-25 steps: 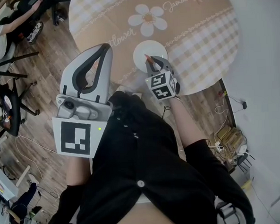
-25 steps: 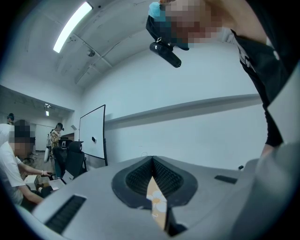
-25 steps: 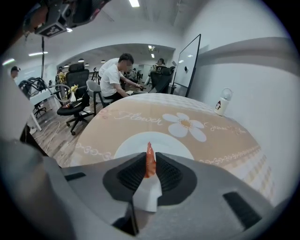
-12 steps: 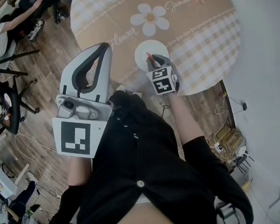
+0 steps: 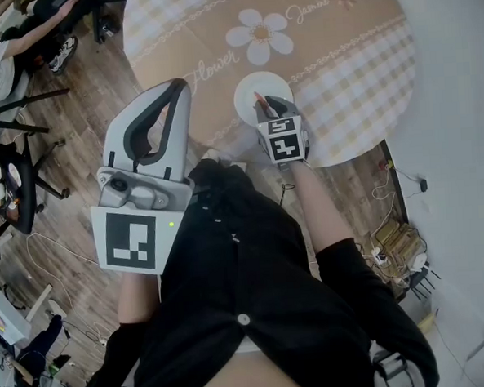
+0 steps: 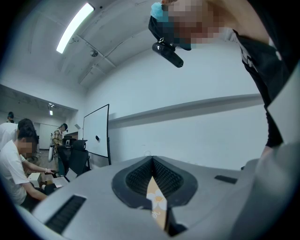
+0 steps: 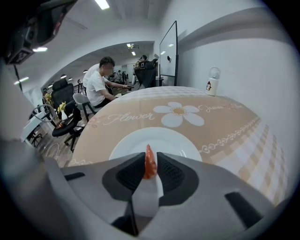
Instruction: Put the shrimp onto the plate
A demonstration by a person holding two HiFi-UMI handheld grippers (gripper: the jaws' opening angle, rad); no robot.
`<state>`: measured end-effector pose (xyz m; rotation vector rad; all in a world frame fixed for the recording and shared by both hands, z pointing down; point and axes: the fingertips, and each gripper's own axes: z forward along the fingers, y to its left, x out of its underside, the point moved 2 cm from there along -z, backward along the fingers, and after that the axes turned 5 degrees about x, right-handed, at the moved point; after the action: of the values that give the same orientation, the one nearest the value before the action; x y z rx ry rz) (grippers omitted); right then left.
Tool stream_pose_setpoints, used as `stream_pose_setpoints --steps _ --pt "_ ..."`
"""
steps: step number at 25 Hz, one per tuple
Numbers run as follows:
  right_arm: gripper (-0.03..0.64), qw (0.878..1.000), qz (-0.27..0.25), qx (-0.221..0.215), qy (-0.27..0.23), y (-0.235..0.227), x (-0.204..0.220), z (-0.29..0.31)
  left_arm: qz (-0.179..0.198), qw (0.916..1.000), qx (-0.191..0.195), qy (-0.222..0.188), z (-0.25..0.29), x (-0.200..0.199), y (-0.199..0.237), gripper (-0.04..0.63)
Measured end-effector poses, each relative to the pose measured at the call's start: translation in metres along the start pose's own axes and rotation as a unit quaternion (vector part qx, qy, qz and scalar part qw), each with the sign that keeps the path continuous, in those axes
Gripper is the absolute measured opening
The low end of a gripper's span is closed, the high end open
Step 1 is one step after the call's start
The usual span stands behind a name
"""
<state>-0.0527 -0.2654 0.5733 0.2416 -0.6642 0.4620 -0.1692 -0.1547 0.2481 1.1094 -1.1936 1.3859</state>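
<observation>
An orange shrimp point(image 7: 149, 161) is pinched between the jaws of my right gripper point(image 7: 150, 169), its tail pointing up; its orange tip point(image 5: 258, 99) also shows in the head view. The right gripper point(image 5: 263, 107) hangs over the near edge of the white plate point(image 5: 252, 88), which stands on the round table near its front rim. The plate point(image 7: 164, 138) looks bare. My left gripper point(image 5: 175, 90) is held up left of the table, tips touching, with nothing held; through the slit behind its tips a strip of tablecloth point(image 6: 156, 202) shows.
The round table carries a tan cloth with a white daisy point(image 5: 257, 34) and checked border. A small white bottle point(image 7: 212, 86) stands at its far side. Chairs point(image 5: 16, 174) and seated people point(image 7: 99, 83) are to the left; cables point(image 5: 396, 240) lie on the floor at right.
My right gripper with the shrimp has crept slightly forward and right over the plate's near edge. The left gripper has hardly moved.
</observation>
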Motion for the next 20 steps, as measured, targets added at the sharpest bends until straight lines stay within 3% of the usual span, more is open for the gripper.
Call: stream_pose_setpoints --steps 20 --pt "0.005 0.992 0.033 0.064 -0.101 -0.021 -0.032 -0.047 0.004 0.9992 0.039 -0.002 0.005 0.002 -0.012 0.003"
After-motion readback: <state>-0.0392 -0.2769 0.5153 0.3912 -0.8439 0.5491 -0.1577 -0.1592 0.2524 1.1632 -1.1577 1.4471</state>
